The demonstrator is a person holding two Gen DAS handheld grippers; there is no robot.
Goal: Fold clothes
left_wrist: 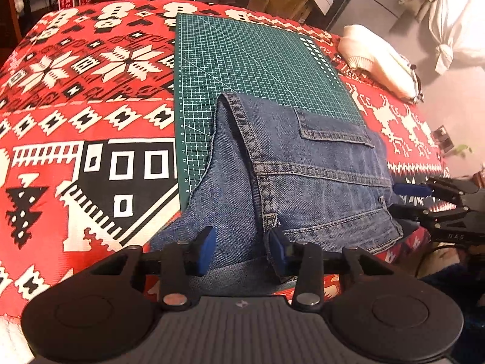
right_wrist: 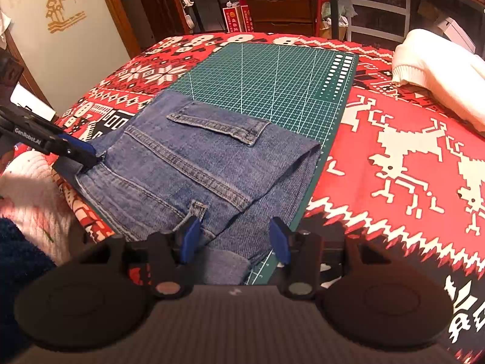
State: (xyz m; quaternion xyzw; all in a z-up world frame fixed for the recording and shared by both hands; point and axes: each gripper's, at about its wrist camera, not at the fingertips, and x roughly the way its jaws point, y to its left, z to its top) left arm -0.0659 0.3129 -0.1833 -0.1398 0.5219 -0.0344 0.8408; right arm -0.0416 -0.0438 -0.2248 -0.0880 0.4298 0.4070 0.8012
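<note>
Folded blue jeans (left_wrist: 291,179) are seen lying on the near part of a green cutting mat (left_wrist: 248,57), which is laid on a table covered by a red patterned cloth (left_wrist: 78,97). The left gripper (left_wrist: 242,247) is shown with its jaws spread apart over the near denim edge, nothing being pinched between them. In the right wrist view the right gripper (right_wrist: 236,239) is likewise seen parted wide above the jeans' near edge, holding nothing. A cream knitted garment (right_wrist: 439,69) is visible at the table's far right. Only the right wrist view shows a pale wall panel with gold markings (right_wrist: 63,9).
</note>
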